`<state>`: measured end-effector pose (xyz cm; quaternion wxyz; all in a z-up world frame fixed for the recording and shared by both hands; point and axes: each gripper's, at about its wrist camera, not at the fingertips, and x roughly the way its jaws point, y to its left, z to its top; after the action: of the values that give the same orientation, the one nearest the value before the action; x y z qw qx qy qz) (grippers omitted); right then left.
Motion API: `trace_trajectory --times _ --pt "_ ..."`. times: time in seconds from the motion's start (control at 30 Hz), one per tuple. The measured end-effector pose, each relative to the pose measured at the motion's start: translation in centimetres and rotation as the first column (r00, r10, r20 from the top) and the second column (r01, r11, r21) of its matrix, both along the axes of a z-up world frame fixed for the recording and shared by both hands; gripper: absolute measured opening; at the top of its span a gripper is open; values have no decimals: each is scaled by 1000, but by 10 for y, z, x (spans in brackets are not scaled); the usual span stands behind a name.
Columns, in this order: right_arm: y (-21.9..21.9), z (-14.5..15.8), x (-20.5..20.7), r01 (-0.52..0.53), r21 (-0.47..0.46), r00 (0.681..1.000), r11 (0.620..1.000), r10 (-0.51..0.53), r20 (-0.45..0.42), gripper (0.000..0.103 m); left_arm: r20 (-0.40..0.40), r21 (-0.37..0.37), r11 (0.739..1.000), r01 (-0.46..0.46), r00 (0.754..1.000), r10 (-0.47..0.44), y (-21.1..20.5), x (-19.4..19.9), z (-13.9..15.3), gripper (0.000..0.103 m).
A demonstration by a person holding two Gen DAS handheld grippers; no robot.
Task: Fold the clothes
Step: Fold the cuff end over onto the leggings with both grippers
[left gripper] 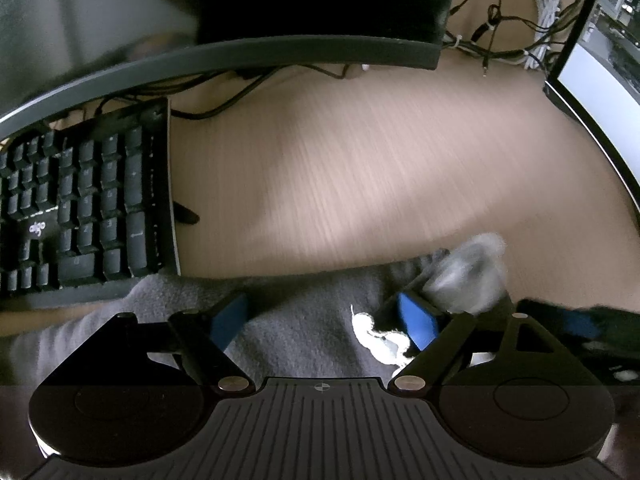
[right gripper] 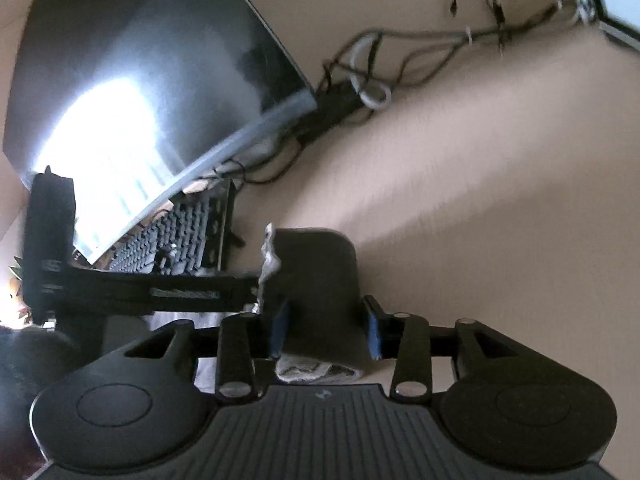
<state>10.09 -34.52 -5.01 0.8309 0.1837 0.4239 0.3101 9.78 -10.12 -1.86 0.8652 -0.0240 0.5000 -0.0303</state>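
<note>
A grey fleece garment [left gripper: 304,304] lies on the wooden desk below my left gripper [left gripper: 320,320], whose blue-padded jaws stand wide apart over it. A white drawstring or tag [left gripper: 376,336] lies on the cloth near the right pad. A blurred light-grey bunch of cloth [left gripper: 468,276] stands up just beyond that pad. In the right wrist view my right gripper [right gripper: 326,326] has its jaws apart on either side of a dark grey fold of the garment [right gripper: 320,280], which rises between the pads. The other gripper's black body [right gripper: 160,288] reaches in from the left.
A black keyboard [left gripper: 80,200] lies at the left, partly under the garment's edge. A dark monitor [left gripper: 240,52] stands behind it, and a second lit screen [left gripper: 600,100] stands at the right. Tangled cables [left gripper: 500,36] lie at the back. Bare wooden desk [left gripper: 360,168] spreads ahead.
</note>
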Motion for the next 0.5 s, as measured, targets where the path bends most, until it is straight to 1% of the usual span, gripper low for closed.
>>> trace_trajectory --times 0.03,0.1,0.13,0.23,0.3,0.33,0.37,0.43,0.5 --pt "5 -6 1 0 -1 1000 1000 0 -19 41 0 -3 1000 0 1000 0 1 -2 1 86" --pt "9 -9 -1 6 21 999 1000 -6 -34 41 -2 -12 1000 -7 1000 7 4 -7 2 86" --pt "10 -11 -2 10 32 999 999 -8 -41 39 -4 -18 1000 -14 1000 13 6 -8 3 86" --pt "19 -5 -5 8 -37 1000 999 -9 -14 34 -8 -34 999 -37 999 37 14 -14 7 85" --pt "37 4 -12 -24 -155 998 988 34 61 33 -1 -44 998 -44 999 44 17 -17 13 85" --pt "52 5 -15 -44 -232 990 972 73 119 33 6 -47 998 -44 999 44 17 -18 16 85" --pt "68 5 -20 -59 -311 977 948 119 178 33 13 -49 998 -42 999 43 17 -19 19 85" --pt "96 13 -33 -65 -455 940 888 208 271 33 24 -52 998 -38 999 40 16 -21 25 86" --pt "118 17 -46 -58 -557 896 828 290 338 33 34 -58 998 -36 999 38 16 -23 30 85"
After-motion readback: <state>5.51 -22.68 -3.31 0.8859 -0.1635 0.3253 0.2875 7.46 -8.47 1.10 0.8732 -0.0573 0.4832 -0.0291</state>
